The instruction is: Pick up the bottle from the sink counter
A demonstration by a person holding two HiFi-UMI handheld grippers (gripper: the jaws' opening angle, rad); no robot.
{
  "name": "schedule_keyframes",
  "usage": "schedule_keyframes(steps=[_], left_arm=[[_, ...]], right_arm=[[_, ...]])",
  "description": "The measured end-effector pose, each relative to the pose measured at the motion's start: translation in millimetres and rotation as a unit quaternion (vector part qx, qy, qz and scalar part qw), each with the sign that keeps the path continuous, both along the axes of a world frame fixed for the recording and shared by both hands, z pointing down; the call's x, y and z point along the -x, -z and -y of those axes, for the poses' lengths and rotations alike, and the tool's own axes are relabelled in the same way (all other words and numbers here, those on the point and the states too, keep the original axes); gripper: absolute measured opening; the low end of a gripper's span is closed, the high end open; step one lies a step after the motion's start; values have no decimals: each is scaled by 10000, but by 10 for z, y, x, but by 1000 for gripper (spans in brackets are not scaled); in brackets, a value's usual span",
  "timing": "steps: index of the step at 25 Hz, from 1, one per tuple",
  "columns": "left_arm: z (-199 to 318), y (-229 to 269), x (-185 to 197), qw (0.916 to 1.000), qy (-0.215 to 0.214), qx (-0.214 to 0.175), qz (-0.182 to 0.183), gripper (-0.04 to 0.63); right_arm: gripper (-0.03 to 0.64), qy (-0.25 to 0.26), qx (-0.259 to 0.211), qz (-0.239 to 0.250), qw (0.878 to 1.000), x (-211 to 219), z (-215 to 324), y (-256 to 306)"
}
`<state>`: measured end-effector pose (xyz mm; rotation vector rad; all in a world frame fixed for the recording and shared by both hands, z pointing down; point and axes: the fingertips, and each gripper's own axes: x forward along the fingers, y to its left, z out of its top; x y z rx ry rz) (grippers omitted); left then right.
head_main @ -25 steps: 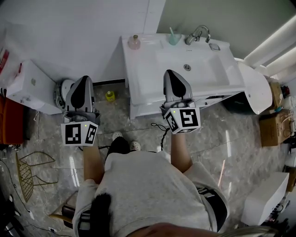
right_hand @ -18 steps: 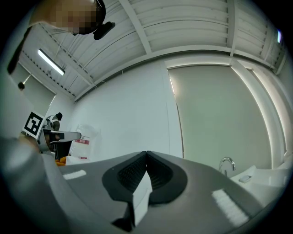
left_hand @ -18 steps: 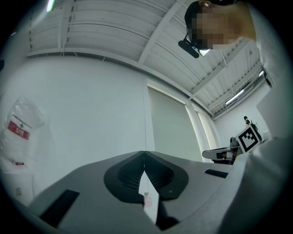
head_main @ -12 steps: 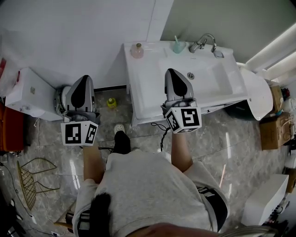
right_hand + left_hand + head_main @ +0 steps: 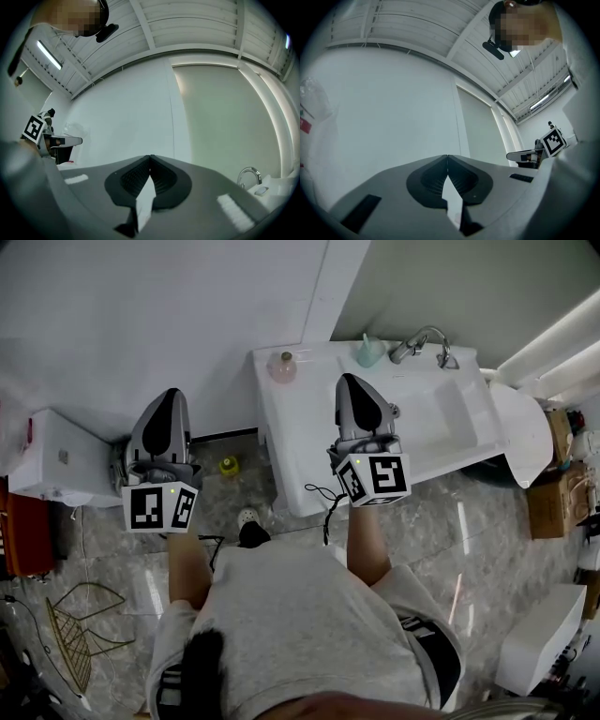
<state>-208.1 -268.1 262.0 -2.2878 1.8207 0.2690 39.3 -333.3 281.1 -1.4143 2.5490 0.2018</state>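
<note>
While fingers on the left gripper (image 5: 169, 396) and right gripper (image 5: 349, 382) meet empty, the right hides some tabletop (image 5: 298, 448) near the bottle (image 5: 283, 367).

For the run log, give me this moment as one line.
stage: pre-grasp | left gripper: shut, empty | right gripper: shut, empty | bottle: on sink counter, far left corner, untouched

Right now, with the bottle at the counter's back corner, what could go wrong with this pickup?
1. The right gripper has its fingers shut; arriving like that, it would likely push the bottle rather than grasp it.
2. The bottle stands at the back left corner of the sink counter, near the edge; a nudge could send it to the floor.
3. The teal cup stands near the faucet; a wide sweep might clip it.
</note>
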Motion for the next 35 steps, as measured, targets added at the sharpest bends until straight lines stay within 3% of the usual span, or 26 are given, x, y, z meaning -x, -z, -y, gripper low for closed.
schedule_keyframes(steps=[13, 28, 35], left_arm=[[975, -98, 392, 9991, -375, 189, 28, 8], [1546, -657, 567, 9944, -814, 669, -49, 8], [1593, -821, 592, 9925, -929, 789, -2, 8]], right_arm=[[11, -309, 224, -25, 9993, 406, 882, -153], [11, -264, 1284, -102, 9913, 788, 1437, -1315], [12, -398, 1671, -386, 9844, 856, 1681, -1884]])
